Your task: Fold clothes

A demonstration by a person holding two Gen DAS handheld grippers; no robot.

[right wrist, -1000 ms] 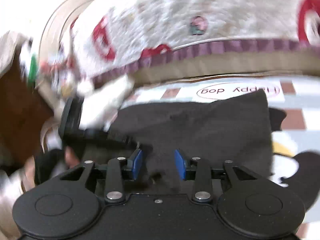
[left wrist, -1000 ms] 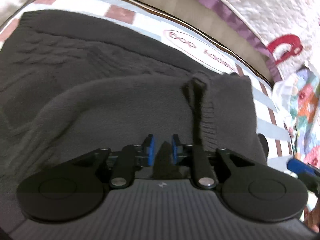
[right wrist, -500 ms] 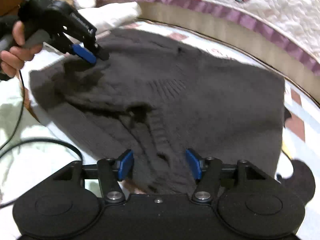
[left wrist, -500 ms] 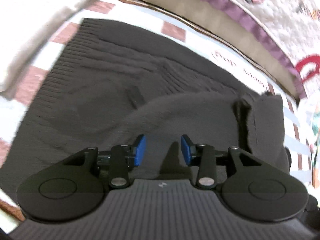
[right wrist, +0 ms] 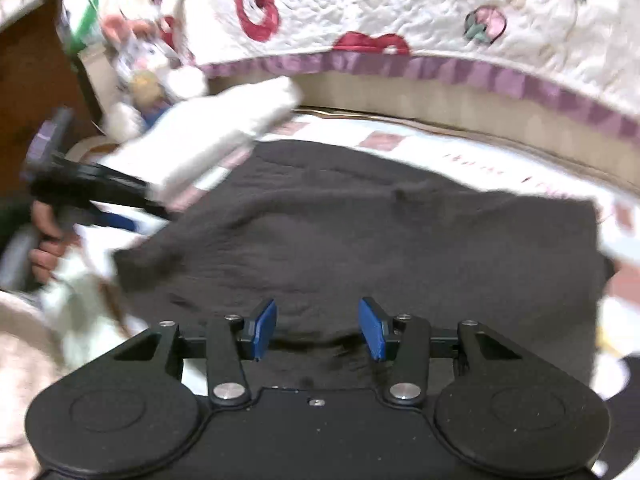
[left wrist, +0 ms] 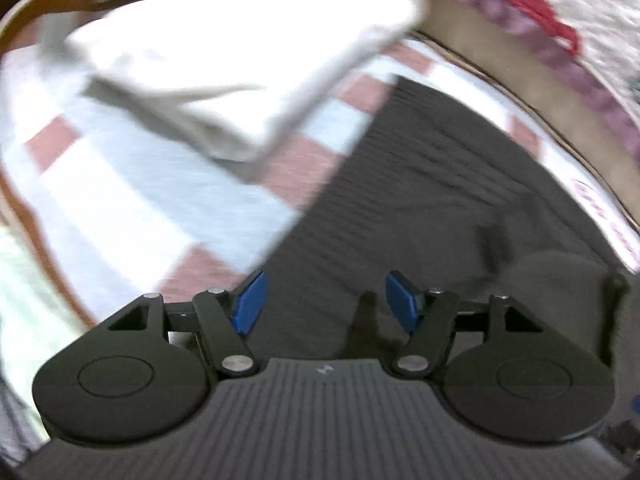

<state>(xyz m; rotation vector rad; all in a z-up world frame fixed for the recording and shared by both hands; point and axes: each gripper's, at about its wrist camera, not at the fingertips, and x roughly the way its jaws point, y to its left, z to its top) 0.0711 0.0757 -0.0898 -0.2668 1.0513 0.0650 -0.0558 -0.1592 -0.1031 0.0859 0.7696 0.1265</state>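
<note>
A bed with a checked sheet (left wrist: 132, 184) carries a dark grey sweater (right wrist: 380, 232), spread flat across its middle. The left gripper (left wrist: 323, 300) hangs over the sweater's edge, its fingers opening with nothing between them. The right gripper (right wrist: 318, 328) hovers above the near hem, fingers apart and closing, gripping nothing. A folded white cloth (left wrist: 248, 52) lies beside the sweater.

The left gripper (left wrist: 322, 302) tilts steeply down, its jaws opening with nothing between them. The right gripper (right wrist: 318, 330) angles downward too, its empty jaws closing slightly.
</note>
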